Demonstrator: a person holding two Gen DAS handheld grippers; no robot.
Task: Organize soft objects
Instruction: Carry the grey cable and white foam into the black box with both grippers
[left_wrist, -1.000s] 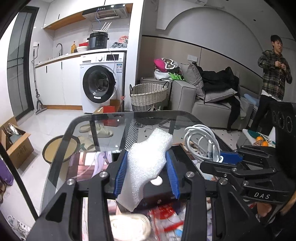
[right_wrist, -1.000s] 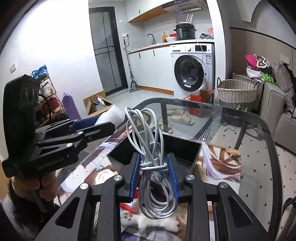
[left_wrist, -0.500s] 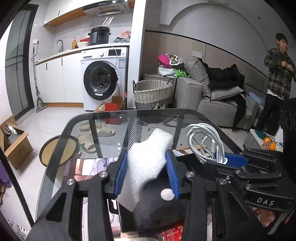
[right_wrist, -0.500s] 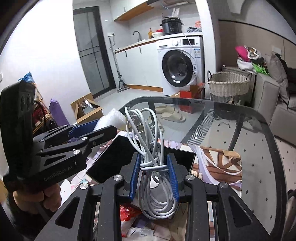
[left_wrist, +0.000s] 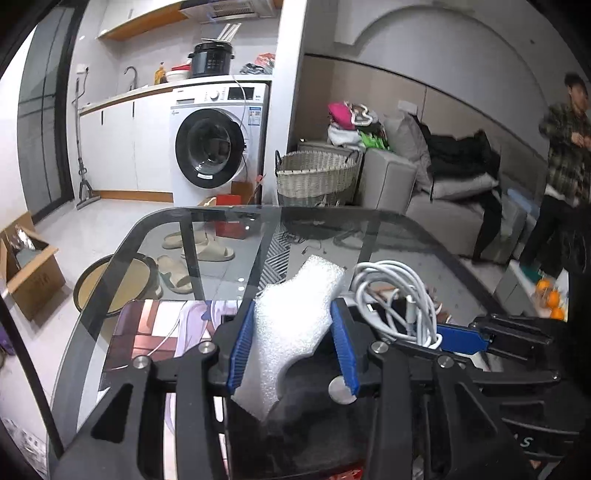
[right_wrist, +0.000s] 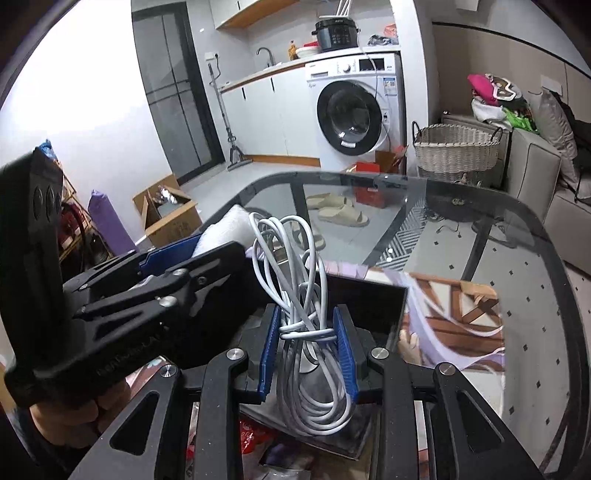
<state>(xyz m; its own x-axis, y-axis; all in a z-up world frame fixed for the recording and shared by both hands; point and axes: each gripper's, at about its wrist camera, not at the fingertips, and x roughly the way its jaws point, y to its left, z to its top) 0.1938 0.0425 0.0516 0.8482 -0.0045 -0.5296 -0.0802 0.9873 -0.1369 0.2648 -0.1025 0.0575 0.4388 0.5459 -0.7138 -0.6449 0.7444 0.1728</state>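
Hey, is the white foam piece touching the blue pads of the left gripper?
Touching. The left wrist view shows the white foam piece pinched between both blue pads of the left gripper.

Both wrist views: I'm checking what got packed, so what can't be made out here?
- Black box contents: left wrist view, hidden behind white foam and the left gripper.
- Cable bundle plugs: right wrist view, buried among its loops.
- Red packaging: right wrist view, hidden by the right gripper.

On the glass table (left_wrist: 325, 225), the foam piece (left_wrist: 295, 325) sits left of the coiled cable (left_wrist: 399, 295)
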